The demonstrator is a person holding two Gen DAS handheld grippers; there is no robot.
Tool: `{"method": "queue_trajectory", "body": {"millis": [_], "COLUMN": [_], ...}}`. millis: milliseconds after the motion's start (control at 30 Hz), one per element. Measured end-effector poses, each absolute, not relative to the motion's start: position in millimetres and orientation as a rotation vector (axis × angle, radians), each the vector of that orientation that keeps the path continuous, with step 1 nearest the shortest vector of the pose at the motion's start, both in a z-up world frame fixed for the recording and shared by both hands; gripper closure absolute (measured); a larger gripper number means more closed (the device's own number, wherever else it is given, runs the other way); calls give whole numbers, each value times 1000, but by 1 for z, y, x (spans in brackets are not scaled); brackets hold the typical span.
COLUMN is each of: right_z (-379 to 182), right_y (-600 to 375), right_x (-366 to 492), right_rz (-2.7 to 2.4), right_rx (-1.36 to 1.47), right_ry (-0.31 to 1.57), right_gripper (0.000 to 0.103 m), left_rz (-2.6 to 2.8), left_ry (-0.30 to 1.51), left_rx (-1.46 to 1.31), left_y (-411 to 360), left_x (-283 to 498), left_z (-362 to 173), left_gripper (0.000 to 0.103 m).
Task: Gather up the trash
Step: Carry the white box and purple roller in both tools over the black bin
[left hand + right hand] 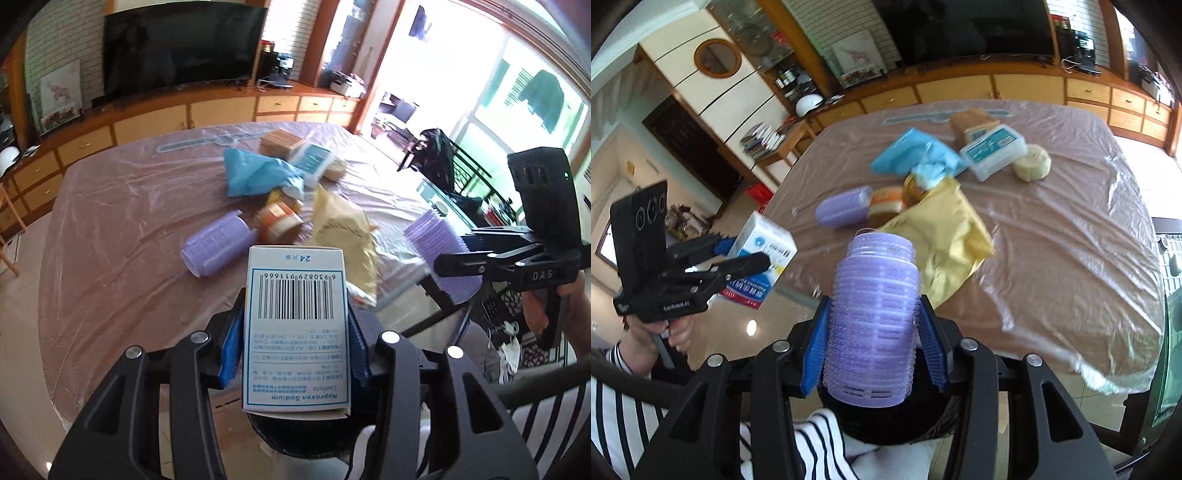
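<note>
I am holding a piece of trash in each set of jaws, both lifted clear of the surface. The left gripper [295, 332] is clamping the tablet box [295, 325] between its blue pads, barcode face up, pads pressing on the two narrow long sides. The right gripper [873, 328] is squeezing the purple hair roller [873, 325] across its middle, the cylinder standing roughly along the fingers.

I am judging the box as light, thin card: stiff enough along its edges, but likely to crush if pinched on the broad faces, so the side grip suits it. The roller looks hollow, light plastic with a bristly skin that should catch the pads rather than slip; it may flex if squeezed hard.

Further out, the plastic-covered surface [1071, 229] is carrying the rest: a second purple roller [842, 208] lying on its side, just beside a small orange-labelled jar [886, 205], a yellow padded envelope [945, 240], a crumpled blue bag [916, 155], a clear lidded box [993, 149] and a pale round lump [1032, 162]. The envelope and bag look soft and floppy; I would take them by an edge.
</note>
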State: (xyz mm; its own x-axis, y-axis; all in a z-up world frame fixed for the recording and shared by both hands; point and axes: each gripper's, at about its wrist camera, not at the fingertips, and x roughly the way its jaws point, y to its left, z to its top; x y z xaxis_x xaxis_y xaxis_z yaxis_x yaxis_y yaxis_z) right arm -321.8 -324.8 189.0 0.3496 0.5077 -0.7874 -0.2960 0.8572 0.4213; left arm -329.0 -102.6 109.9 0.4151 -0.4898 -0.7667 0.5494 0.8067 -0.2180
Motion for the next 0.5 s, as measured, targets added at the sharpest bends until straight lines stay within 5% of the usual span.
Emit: {"method": "queue_trajectory", "body": {"millis": [500], "right_z": [119], "right_y": [-296], "right_x": [-369], "right_rz": [536], "right_rx": [40], "right_ry": [1325], "right_gripper": [58], "left_rz": [-763], "left_ry": [1121], "left_rx": [233], "left_y": [-141], "left_x": [-369], "left_z": [43], "left_gripper": [55]}}
